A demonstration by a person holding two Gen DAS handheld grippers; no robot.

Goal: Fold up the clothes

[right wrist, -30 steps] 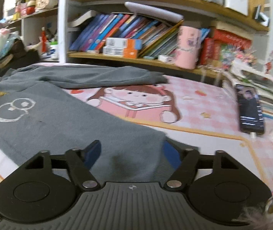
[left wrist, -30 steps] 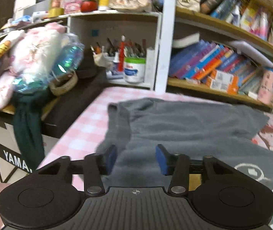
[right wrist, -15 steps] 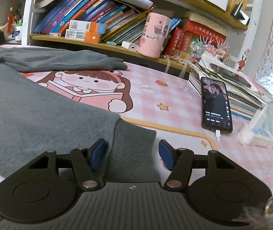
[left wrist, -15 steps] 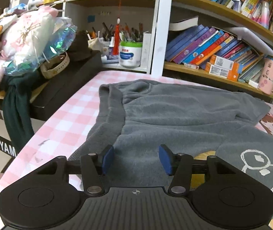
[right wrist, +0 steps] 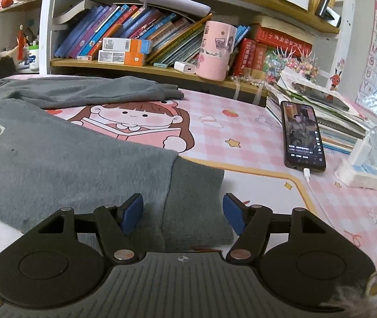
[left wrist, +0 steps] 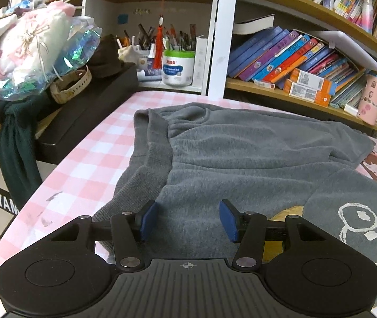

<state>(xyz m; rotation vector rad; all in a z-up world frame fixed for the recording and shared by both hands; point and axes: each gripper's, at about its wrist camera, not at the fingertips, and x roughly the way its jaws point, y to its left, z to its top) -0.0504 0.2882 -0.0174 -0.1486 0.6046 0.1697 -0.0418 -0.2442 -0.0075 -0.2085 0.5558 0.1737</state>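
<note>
Grey sweatpants [left wrist: 241, 153] lie spread; both left gripper [left wrist: 187, 220] and right gripper [right wrist: 183, 213] gape empty. Phone [right wrist: 301, 135] mid-right could get dragged if the cuff [right wrist: 196, 201] swings.

right gripper [right wrist: 182, 213] agape over grey trouser cuff [right wrist: 193, 201], phone [right wrist: 301, 137] well apart

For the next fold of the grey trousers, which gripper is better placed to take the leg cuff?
Right. The right gripper is open with the ribbed cuff of the trousers between its fingers. The left gripper is also open, but it is over the waist end, beside the waistband.
</note>
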